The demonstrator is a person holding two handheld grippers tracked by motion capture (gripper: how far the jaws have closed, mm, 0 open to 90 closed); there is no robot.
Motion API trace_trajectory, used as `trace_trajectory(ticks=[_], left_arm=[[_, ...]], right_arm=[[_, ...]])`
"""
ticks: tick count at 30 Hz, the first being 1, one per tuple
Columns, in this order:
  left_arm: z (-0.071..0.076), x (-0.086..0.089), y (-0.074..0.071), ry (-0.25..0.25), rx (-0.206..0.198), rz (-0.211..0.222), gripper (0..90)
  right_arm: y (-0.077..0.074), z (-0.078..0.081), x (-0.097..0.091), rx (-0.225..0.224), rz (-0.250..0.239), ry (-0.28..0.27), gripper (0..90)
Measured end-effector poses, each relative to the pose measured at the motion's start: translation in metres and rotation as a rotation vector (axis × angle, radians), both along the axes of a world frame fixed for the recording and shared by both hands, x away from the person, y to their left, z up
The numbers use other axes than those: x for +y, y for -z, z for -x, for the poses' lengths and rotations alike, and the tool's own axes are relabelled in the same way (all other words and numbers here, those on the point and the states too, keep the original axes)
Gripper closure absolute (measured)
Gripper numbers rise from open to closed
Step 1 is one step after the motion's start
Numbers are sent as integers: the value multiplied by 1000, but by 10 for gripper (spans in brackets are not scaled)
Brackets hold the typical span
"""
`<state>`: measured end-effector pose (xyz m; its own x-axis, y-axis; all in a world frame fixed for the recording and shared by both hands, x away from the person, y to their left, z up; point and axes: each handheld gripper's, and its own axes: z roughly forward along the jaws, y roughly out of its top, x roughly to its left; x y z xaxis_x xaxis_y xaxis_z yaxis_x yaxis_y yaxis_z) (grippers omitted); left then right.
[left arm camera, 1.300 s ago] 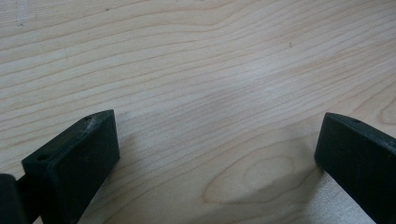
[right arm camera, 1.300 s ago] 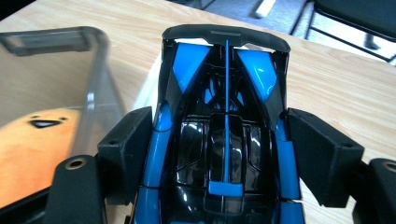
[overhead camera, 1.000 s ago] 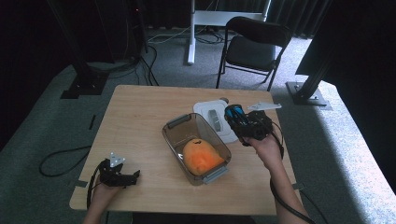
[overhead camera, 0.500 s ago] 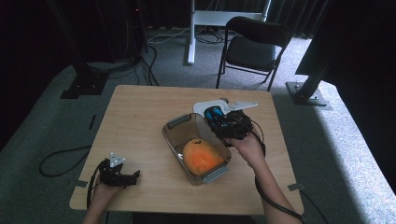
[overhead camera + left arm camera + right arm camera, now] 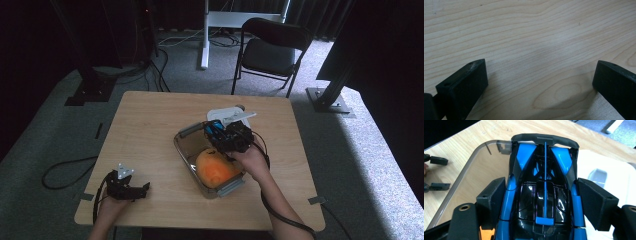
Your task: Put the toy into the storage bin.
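Right gripper (image 5: 541, 202) clamps blue-black toy car (image 5: 544, 190) mid-body, frame center; likely light, stiff, glossy-slippery. Left gripper (image 5: 539, 82) wide open, empty.

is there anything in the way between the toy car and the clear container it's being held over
Partly. The right hand-held gripper holds the blue toy car over the clear container, whose near half holds an orange object. The far half looks bare.

We see the table (image 5: 150, 125) evenly lit while the room around it stays dark, with a bright patch on the floor (image 5: 360, 145) at right. Glare streaks the toy car (image 5: 544, 195); close-ups look slightly soft.
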<state>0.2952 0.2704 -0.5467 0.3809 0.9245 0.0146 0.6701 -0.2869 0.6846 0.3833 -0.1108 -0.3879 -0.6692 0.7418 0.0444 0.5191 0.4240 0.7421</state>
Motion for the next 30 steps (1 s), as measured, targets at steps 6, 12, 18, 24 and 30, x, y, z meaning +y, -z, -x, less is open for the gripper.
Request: trace_trajectory(ticks=[6, 12, 18, 24, 30], left_arm=[[0, 0, 0, 0, 0, 1, 2], [0, 0, 0, 2, 0, -2, 3], [0, 0, 0, 2, 0, -2, 2], [0, 0, 0, 1, 1, 0, 2], [0, 0, 0, 2, 1, -1, 2]], right_arm=[[11, -4, 9, 27, 9, -11, 256], [21, -8, 13, 56, 29, -8, 256], [24, -9, 15, 61, 40, -6, 256], [26, -9, 18, 72, 40, 0, 256], [28, -10, 22, 85, 52, -1, 256]])
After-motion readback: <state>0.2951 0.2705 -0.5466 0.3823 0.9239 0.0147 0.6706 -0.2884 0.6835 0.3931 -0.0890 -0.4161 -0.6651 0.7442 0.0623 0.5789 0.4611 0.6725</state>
